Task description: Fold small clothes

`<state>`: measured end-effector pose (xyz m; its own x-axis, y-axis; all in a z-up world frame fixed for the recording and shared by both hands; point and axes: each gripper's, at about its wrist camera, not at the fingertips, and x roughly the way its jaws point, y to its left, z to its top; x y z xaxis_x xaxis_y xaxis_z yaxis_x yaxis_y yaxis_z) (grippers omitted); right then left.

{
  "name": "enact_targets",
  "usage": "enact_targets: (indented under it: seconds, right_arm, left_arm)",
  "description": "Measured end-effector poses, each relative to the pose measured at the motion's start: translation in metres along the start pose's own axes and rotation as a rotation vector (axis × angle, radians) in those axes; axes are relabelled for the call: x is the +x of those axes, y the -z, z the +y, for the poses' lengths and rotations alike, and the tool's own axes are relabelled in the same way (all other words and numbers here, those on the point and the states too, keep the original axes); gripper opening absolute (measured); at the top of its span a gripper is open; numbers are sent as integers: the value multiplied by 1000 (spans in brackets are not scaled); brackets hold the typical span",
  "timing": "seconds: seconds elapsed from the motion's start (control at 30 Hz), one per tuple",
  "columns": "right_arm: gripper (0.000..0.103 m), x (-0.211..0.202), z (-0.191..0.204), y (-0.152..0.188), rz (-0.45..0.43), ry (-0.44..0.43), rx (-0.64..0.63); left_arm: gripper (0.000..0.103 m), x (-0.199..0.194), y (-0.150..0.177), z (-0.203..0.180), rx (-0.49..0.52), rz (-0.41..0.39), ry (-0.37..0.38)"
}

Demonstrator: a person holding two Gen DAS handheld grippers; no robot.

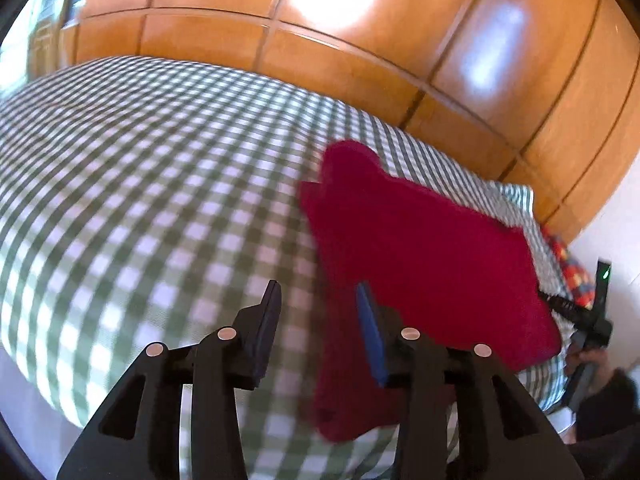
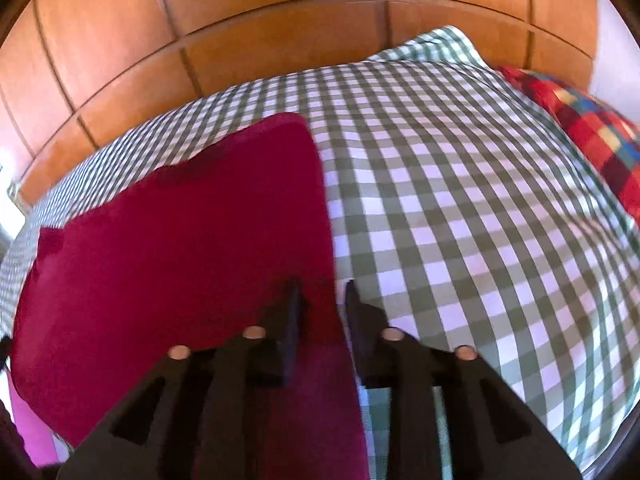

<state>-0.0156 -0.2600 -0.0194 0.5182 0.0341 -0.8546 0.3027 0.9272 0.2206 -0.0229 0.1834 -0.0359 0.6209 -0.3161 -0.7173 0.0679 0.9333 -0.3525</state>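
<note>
Your red garment [image 1: 420, 248] lies flat on the checked bed [image 1: 160, 184], near its front edge. Your left gripper [image 1: 318, 312] stands wide apart and empty at the garment's left edge, one finger over cloth. Your right gripper [image 2: 320, 308] is narrower, empty, straddling the garment's right edge. A multicoloured pillow [image 2: 592, 128] lies at the far right.

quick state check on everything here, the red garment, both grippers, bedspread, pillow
red garment: spread flat on the bed, unfolded, not gripped
left gripper: open, jaws apart over the garment's left edge, holding nothing
right gripper: open, jaws apart astride the garment's right edge, not closed on it
checked bedspread: laid smooth over the bed
patchwork pillow: lying at the bed's far right end, partly out of view
</note>
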Motion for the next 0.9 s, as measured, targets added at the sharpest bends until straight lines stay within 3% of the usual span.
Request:
enact_targets:
  seconds: [0.03,0.37,0.47,0.5,0.53,0.63,0.77,0.9]
  right_arm:
    - [37,0,-4,0,-3,-5,19]
    - [49,-4,-8,7,-51,-13,55]
    - [50,-5,-9,8,-55,-15,57]
    - [50,-5,-9,8,-56,-14,55]
    - [50,-4,-9,7,-57,-13,53]
    - [50,-4,-9,7,-59,-14,49]
    - [53,-3,-8,9,-67,-20,58]
    - [53,-1,-8,9,-69,-26,62]
  left_arm:
    - [38,-3,1,5,-10,5,8]
    - [38,-7,13,6,-73,149,314]
    - [34,6,15,-3,-26,186,275]
    - [14,10,17,-6,-7,195,258]
    - [8,9,18,-7,6,195,270]
    - [7,-9,14,-11,66,144,289]
    - [7,14,28,-11,150,221,158]
    - [12,3,15,-22,140,167,129]
